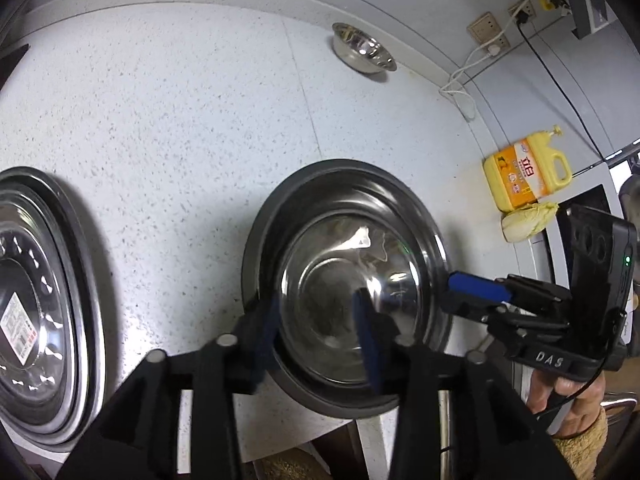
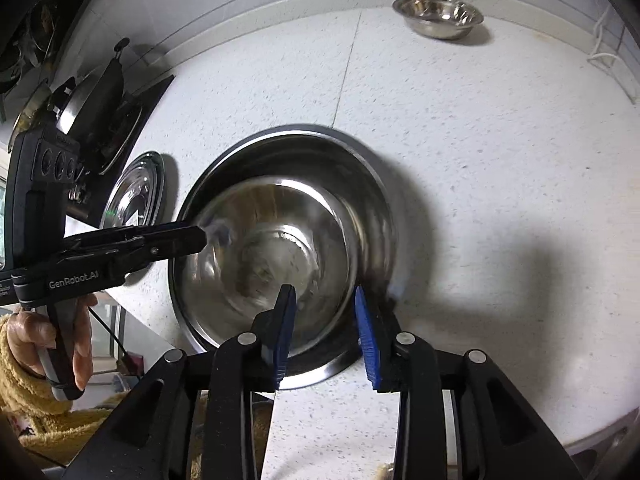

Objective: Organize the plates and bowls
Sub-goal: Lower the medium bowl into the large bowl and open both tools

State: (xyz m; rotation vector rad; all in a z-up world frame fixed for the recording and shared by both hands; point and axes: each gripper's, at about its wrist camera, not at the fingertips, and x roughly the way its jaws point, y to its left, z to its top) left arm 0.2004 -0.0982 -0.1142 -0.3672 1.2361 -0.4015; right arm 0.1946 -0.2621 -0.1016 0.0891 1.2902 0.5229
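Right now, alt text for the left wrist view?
The left gripper straddles the near rim of a steel bowl on a speckled white counter, while the right gripper reaches its far rim. A patterned steel plate lies left; a small steel bowl and yellow detergent jug sit farther back.

Left gripper (image 1: 316, 336) astride bowl (image 1: 344, 280) rim
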